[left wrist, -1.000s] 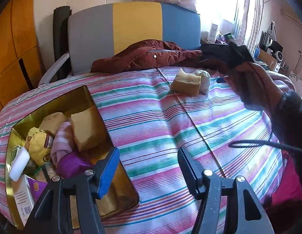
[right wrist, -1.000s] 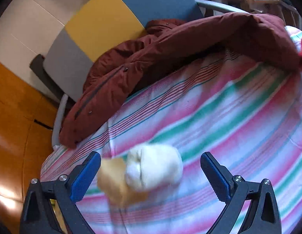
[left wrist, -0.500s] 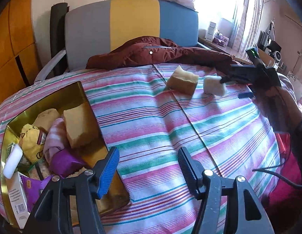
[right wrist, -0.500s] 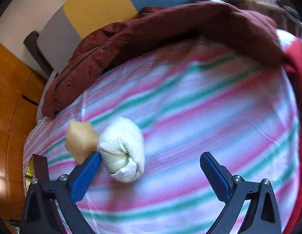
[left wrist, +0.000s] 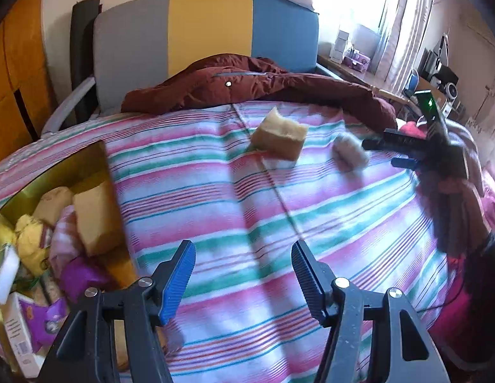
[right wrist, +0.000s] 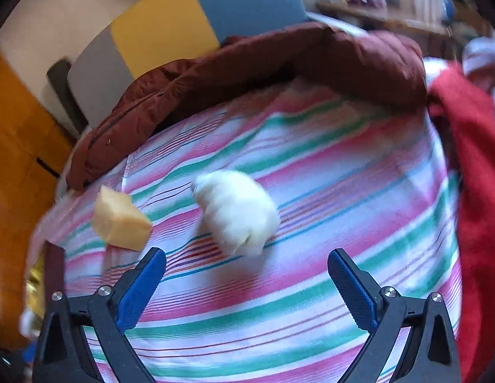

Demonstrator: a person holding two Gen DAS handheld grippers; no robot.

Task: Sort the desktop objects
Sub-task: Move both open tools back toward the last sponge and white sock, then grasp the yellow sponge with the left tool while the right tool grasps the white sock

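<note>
Left wrist view, far left: gold tin (left wrist: 103, 159) on the bed, packed with a tan sponge block (left wrist: 95, 215), yellow pouch (left wrist: 32, 245), purple packet (left wrist: 83, 276), white box (left wrist: 19, 335) and other bits. Left gripper (left wrist: 242, 276) hangs above the striped blanket (left wrist: 234, 210) just right of the tin; jaws apart at a middling gap, nothing between them.

Mid-bed: loose tan sponge (left wrist: 281, 137) lying on the blanket, a little tilted. Near it on the right, a white rolled sock (left wrist: 349, 156), blurred. The two are apart, not touching. Maroon jacket (left wrist: 247, 83) lies along the far edge of the bed, against the grey-yellow-blue headboard (left wrist: 209, 28).

Right side: right gripper (left wrist: 383, 153) in the person's hand (left wrist: 451, 204), tips close to the sock. Its own view shows jaws wide and empty, right gripper (right wrist: 247, 287) just short of the sock (right wrist: 236, 212), sponge (right wrist: 121, 221) off to the left. Red cloth (right wrist: 477, 166) at the right edge.
</note>
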